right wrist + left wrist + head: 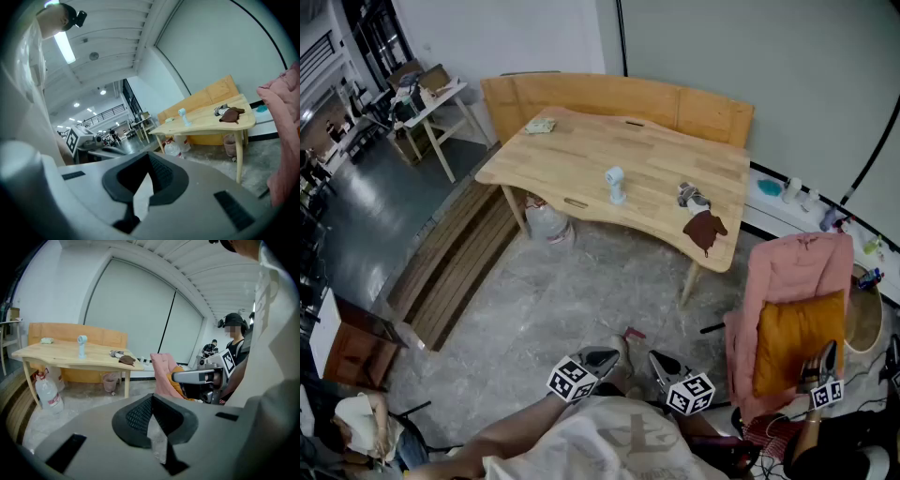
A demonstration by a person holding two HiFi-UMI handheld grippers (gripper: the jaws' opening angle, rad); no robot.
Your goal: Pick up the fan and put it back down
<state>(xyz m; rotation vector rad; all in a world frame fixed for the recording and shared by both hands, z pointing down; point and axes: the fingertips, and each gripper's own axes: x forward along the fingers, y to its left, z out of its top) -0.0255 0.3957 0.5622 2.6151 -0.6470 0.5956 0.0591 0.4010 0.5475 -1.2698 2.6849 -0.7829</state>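
Small pale-blue upright fan (pixel 615 184) at 12 o'clock on light wooden table (pixel 581 150), well apart; left gripper (pixel 602 359), right gripper (pixel 664 367): jaws together, empty; step closer, open one, clasp stem squarely

A pale wooden surface (pixel 581 159) with a wavy edge carries a small light-blue fan (pixel 615 185), upright near its middle; a greenish pad (pixel 540 126) lies at the far left corner; a grey-white bundle (pixel 692 197) touches a brown cloth (pixel 705 230) by the right front edge.
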